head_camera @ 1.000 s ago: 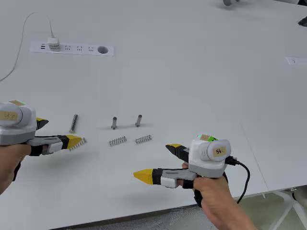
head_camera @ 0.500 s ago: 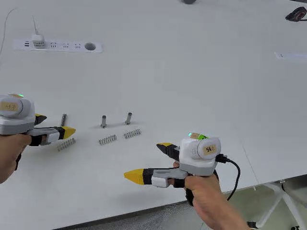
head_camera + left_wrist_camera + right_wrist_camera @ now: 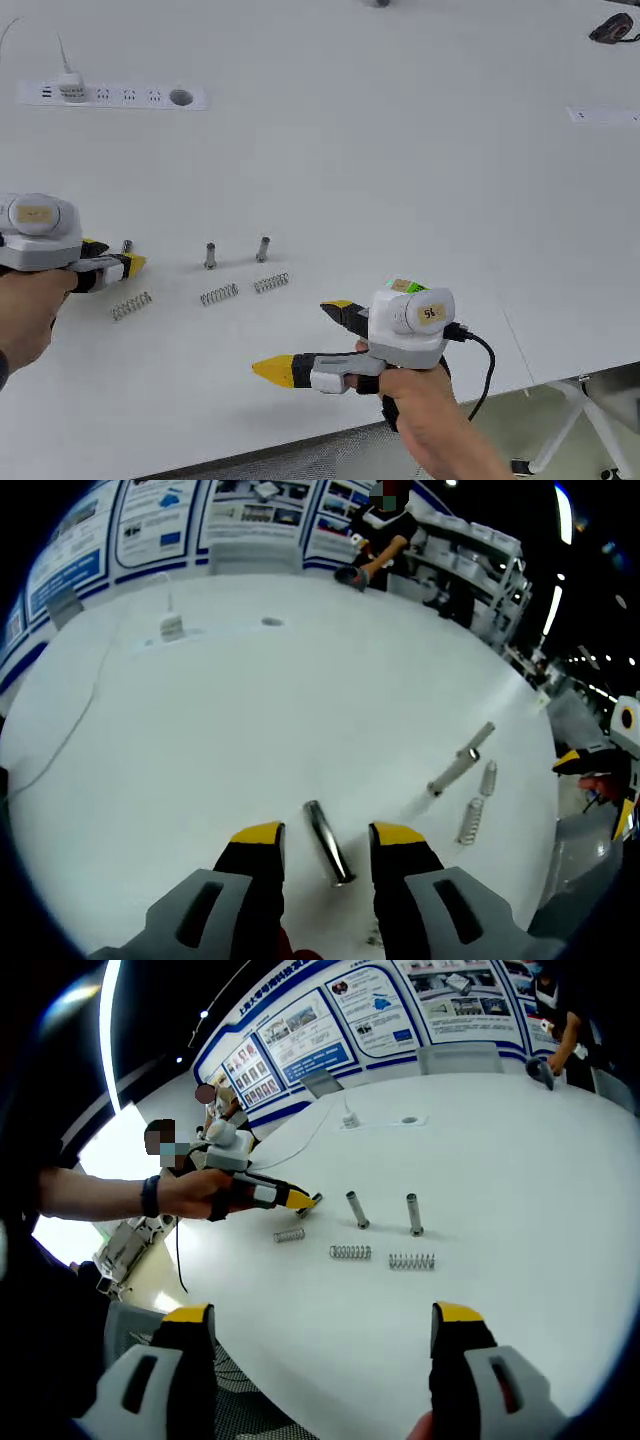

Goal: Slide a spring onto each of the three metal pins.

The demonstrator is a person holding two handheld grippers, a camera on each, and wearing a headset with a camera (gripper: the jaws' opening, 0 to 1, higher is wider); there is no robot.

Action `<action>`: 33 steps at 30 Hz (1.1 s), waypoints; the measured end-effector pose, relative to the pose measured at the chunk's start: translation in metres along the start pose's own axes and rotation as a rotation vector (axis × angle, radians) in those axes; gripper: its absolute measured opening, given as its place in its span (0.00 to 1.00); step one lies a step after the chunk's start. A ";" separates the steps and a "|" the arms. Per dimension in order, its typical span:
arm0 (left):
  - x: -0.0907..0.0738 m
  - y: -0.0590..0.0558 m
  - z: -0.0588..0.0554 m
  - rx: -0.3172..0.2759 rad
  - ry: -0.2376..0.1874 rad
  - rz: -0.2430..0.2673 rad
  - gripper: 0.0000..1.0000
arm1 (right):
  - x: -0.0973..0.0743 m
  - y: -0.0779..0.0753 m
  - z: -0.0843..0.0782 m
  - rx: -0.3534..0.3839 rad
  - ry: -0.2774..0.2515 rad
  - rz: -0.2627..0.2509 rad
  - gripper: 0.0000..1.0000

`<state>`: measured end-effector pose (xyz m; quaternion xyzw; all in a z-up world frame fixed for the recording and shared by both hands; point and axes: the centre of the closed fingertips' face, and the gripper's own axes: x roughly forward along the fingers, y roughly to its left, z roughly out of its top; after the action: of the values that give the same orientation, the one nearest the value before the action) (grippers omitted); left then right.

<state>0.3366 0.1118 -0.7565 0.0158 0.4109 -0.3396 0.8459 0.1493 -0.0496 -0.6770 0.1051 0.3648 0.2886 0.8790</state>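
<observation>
Straddles the leftmost pin (image 3: 127, 246) with the left gripper (image 3: 328, 832), jaws spread and clear of it, hovers the right gripper (image 3: 322, 1312) gaping empty at 5 o'clock, leaves the nearest spring (image 3: 131, 306) loose at the pin's 6 o'clock, and risks toppling the pin if squeezed off-centre.

head view above, angled down across table (image 3: 400, 150), left gripper view close on leftmost pin (image 3: 327, 842), right gripper view low, farther back, all share the pins (image 3: 355, 1210)

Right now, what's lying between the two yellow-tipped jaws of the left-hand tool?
One metal pin sits between the jaws of the open left gripper, a gap on each side, as the left gripper view shows.
</observation>
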 end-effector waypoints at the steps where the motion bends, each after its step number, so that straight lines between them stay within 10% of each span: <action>1: 0.001 0.001 0.000 -0.001 0.003 0.006 0.32 | 0.000 0.000 0.000 0.001 -0.001 0.000 0.90; 12: 0.008 -0.001 0.006 0.036 0.008 0.054 0.16 | -0.002 0.000 -0.001 0.005 -0.003 -0.003 0.90; 22: 0.007 -0.003 0.006 0.199 0.038 0.132 0.11 | -0.003 -0.002 0.002 0.017 -0.013 -0.009 0.90; 33: -0.006 0.006 0.006 0.082 0.011 0.145 0.07 | -0.001 0.000 0.001 0.013 -0.014 -0.004 0.90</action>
<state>0.3420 0.1178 -0.7497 0.0820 0.3991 -0.2940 0.8646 0.1496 -0.0505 -0.6753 0.1120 0.3606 0.2839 0.8814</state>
